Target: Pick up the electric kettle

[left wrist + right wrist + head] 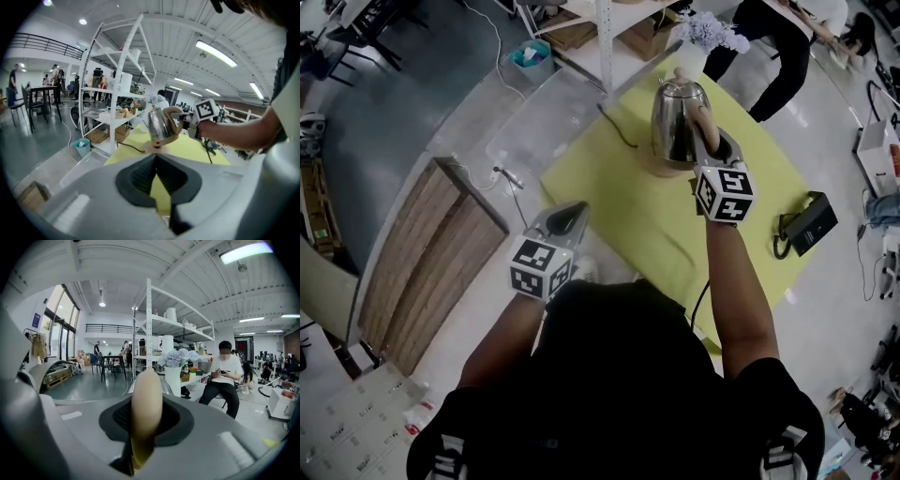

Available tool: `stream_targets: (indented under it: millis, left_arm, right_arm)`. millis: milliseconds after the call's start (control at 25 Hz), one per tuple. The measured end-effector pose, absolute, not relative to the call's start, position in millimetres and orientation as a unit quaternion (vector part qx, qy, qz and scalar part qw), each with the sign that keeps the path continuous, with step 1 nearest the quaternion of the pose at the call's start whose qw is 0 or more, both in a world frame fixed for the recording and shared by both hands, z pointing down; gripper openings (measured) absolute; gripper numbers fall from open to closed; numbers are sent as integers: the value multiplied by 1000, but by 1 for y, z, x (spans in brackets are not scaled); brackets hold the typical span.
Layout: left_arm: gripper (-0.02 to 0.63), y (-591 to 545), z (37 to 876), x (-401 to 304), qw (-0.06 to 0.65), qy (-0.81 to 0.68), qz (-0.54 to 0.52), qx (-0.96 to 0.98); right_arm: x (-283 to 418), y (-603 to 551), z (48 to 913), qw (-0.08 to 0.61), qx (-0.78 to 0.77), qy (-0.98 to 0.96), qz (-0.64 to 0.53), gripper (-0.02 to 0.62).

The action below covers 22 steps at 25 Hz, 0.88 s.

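— Two claws are in play, but only one is working. Your right claw (709, 141) is clenched on the cream handle (146, 399) of the electric kettle (678, 122). In the right gripper view the handle stands upright and fills the gap between the jaws, with the pads pressing on both sides.

— And my left?

— Your left claw (156, 157) is closed on nothing. It sits at the lower left of the head view, near your body and well apart from the kettle.

— Where exactly is the kettle?

— Upper middle of the head view. Its steel body is over the round base (157, 149) on the yellow-green table (619, 211). In the left gripper view it seems to lean a little. I can't tell whether its bottom has cleared the base or rests on it.

— So which step am I on?

— I'd judge the grasp is made and the lift is the step in hand. What you need next is a straight rise, so the kettle comes off the base cleanly and the base is not dragged along. Grip firmly: the weight hangs to one side of the handle and will likely want to swing the body. Mind the vase of flowers (705, 37) just beyond the kettle toward the top of the frame. Mind too the black cord (619, 131) trailing off the table's upper-left edge.
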<state>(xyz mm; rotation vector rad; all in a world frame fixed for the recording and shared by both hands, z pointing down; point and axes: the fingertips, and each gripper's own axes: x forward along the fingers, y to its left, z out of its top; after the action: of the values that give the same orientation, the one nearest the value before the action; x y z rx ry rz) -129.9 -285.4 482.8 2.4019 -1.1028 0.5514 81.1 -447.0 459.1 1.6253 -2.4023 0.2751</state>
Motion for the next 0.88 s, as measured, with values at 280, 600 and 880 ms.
stream_targets:
  millis: [280,600,880]
  left_arm:
    - [2,-288,480,-90,208,-363,207,884]
    - [2,-289,493,-57,217,-343,229,885]
    - [2,-294,493,-41,216,-347,235,882]
  right_arm:
    - [107,-433,439,92,564,-816,86,66]
    - [147,-431,426,79,578,-808,79,66]
    - [181,-439,433,76,589,-801,82,66]
